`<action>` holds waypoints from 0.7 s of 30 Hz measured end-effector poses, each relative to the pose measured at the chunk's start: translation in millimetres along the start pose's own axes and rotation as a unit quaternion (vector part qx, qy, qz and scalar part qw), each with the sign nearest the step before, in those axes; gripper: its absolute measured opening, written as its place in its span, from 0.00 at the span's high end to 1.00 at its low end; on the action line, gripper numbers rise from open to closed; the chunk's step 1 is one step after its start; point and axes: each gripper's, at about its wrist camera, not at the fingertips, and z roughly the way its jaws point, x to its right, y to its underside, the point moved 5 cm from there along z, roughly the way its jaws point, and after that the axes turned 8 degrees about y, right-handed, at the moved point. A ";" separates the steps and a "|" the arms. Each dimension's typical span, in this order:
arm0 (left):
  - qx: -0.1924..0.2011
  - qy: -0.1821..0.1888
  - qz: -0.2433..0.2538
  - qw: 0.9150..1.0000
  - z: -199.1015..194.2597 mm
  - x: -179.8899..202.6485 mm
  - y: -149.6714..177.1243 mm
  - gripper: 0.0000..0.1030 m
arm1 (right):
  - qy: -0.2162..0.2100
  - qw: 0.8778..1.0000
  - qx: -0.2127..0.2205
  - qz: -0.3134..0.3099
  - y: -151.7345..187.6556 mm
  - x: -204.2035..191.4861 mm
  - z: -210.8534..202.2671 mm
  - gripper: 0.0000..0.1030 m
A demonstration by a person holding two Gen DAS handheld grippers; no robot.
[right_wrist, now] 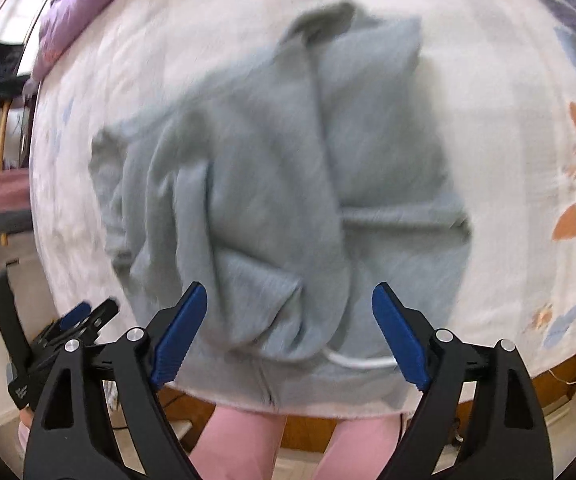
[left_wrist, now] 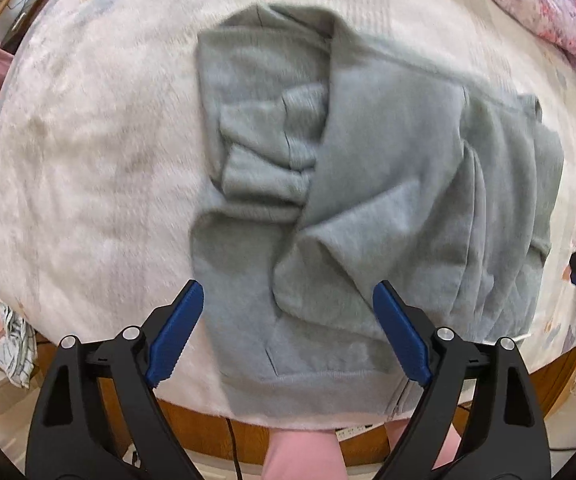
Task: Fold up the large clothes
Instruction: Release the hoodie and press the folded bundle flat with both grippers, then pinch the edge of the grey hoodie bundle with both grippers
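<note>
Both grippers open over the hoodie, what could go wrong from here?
1. The grey-green fleece hoodie has stacked, loose sleeve folds; a pinch by the left hand-held gripper may catch only the top layer.
2. Its hem overhangs the white bed cover edge, so tugging toward the person may slide it off.

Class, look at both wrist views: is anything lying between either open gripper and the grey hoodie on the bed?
Nothing visible. The left gripper and right gripper both stand open directly over the grey hoodie, with only air between them and the hoodie.

Left gripper (left_wrist: 288,334) and right gripper (right_wrist: 289,334) both gape wide, holding nothing.
</note>
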 end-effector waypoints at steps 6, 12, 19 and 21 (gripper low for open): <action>0.021 0.001 -0.014 1.000 3.2 -10.1 -48.5 0.14 | 0.015 0.998 0.040 0.036 -51.1 26.8 -11.2 0.21; 0.039 -0.003 -0.036 0.999 15.6 -41.5 -98.6 0.13 | 0.025 0.996 0.061 0.060 -111.3 52.9 -9.7 0.21; 0.017 0.021 -0.050 0.998 56.1 -71.4 -159.7 0.12 | 0.041 0.998 0.040 0.027 -176.6 64.3 23.2 0.21; 0.002 0.040 -0.071 0.997 71.9 -82.6 -178.5 0.12 | 0.038 0.999 0.027 0.015 -191.4 65.1 36.1 0.21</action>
